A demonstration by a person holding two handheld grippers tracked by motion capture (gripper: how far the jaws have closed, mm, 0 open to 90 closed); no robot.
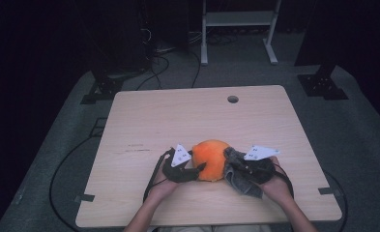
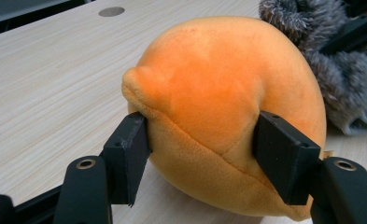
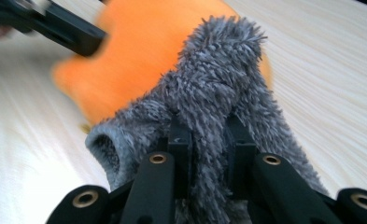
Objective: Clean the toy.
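Left tongs (image 2: 202, 154) squeeze the orange plush ball (image 2: 223, 102), pads denting its sides, near the worktop's (image 1: 178, 116) front edge; right tongs (image 3: 208, 140) clamp the grey fuzzy cloth (image 3: 218, 93) touching it.

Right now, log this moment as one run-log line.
left gripper: shut on orange plush | right gripper: shut on grey fuzzy cloth | cloth against plush | table

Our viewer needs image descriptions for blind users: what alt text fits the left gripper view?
The left claw grips an orange plush ball between its two black jaws on a pale wooden table. A fuzzy grey cloth lies against the ball's far side.
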